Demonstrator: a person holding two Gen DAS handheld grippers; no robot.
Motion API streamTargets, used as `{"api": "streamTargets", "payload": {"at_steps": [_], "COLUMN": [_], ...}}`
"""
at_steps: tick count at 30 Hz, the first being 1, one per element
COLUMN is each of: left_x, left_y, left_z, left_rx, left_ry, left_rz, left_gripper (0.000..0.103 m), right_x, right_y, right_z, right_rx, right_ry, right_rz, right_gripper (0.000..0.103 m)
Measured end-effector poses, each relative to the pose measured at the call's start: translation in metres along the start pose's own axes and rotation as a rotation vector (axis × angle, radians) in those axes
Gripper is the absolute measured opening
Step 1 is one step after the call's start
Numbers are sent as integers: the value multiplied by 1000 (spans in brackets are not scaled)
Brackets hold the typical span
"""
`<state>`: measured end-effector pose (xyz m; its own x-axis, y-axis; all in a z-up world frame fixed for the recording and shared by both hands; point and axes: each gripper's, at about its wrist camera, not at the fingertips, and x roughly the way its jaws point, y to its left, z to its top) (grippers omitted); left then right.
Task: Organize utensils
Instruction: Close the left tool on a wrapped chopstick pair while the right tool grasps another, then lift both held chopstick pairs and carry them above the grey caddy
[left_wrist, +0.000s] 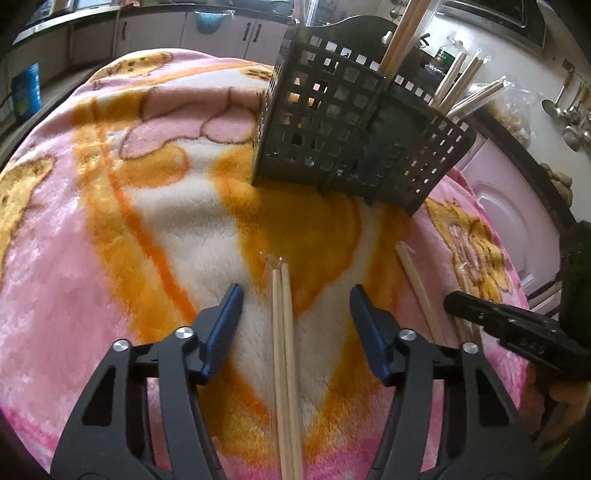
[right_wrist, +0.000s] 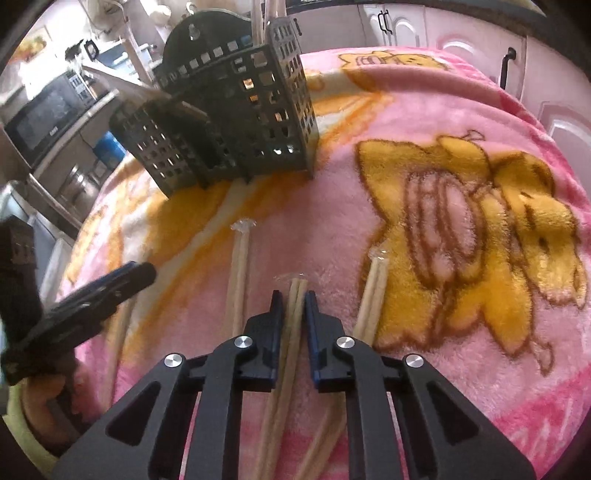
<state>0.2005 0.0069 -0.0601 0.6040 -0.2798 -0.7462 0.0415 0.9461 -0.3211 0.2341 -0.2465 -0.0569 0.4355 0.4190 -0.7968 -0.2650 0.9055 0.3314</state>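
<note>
My right gripper (right_wrist: 294, 295) pinches one chopstick pair (right_wrist: 295, 317); my left gripper (left_wrist: 295, 295), jaws spread, straddles another (left_wrist: 282, 332), both bound for the far holder (left_wrist: 351, 125).

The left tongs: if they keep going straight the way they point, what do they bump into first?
Probably the wrapped pair of pale wooden chopsticks lying between the open left tongs, then the fluffy pink and orange blanket underneath. The dark grid utensil holder looks farther off.
</note>
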Motion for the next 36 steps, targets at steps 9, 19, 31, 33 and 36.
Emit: {"api": "streamTargets", "payload": {"at_steps": [9,19,31,33,36], "left_x": [1,-47,-106,-112,-121], "left_y": [7,5,-3,-7,-15], "left_z": [6,13,49,57,68], "left_rx": [-13,-45,-42,-30,-17], "left_ry": [21,-117,-308,-326,-348], "left_rz": [-32,-150,-196,-213,-250], "left_gripper": [5,4,1,1,1], "right_x": [-37,-77,-107,-111,-118], "right_y": [8,25,34,35,35], "right_z": [3,11,18,20,25], "right_rx": [-17,-51,-103,-105,-107], "right_ry": [-117,-263,-416,-434,-467], "right_rz": [132,202,152,148,142], "right_gripper": [11,11,11,11,11]}}
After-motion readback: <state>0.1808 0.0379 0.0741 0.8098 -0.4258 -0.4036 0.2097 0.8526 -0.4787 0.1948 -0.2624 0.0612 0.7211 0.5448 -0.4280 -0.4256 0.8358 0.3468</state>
